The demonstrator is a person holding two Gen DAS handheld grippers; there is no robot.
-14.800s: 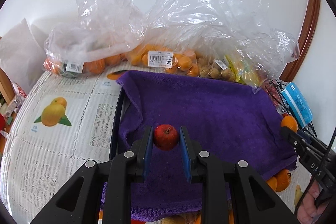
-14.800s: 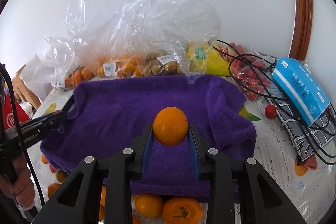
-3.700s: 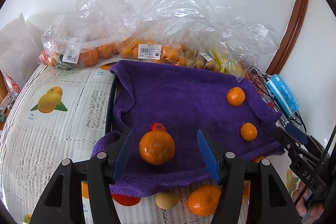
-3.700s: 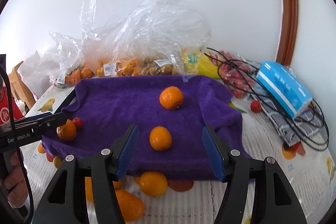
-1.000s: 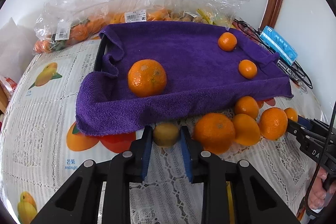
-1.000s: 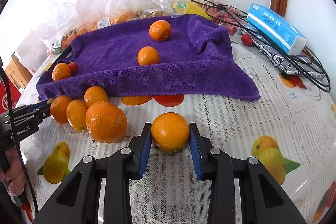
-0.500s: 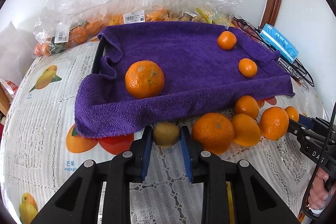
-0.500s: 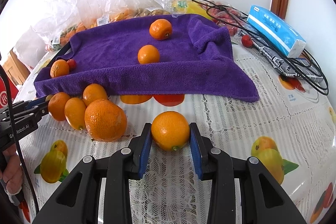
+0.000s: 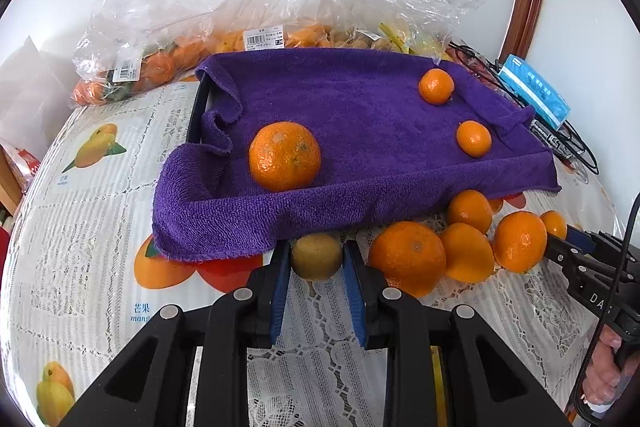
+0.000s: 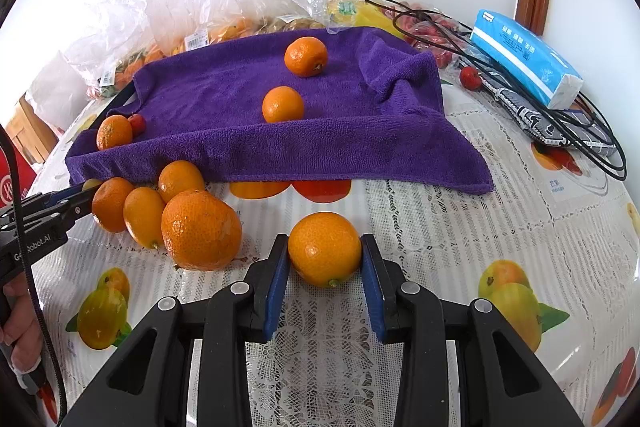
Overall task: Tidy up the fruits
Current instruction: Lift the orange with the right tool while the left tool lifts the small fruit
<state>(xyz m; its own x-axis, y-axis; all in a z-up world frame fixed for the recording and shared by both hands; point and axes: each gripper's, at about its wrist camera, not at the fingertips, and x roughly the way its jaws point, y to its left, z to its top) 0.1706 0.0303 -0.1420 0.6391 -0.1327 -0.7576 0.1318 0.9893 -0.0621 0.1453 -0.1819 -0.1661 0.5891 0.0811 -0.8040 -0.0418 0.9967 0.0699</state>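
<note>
On the worktop point(image 10: 500, 227), just in front of the purple towel point(image 9: 360, 131), two fruits are gripped at once. A small brownish-green kiwi-like fruit point(image 9: 316, 255) is pinched between the blue pads of the left tongs point(image 9: 316, 277), right at the towel's hanging edge. A small orange point(image 10: 325, 248) is clamped across its middle by the right tongs point(image 10: 325, 267), apart from the heap of loose oranges point(image 10: 168, 211) beside it. Both pairs of tongs are nearly closed, pads pressed on the fruit's sides; whether either fruit is clear of the cloth-covered worktop cannot be told.

Handling, as judged: both fruits are light, round and prone to rolling. The orange's peel is firm but slightly waxy, so slip is possible if the grip sits off the widest line. The kiwi-like fruit is likely softer and easily bruised; only light pressure is warranted. Hold is best taken across the equator, as is done now. Three oranges and one small red fruit point(image 10: 138, 123) are already seated on the towel.
</note>
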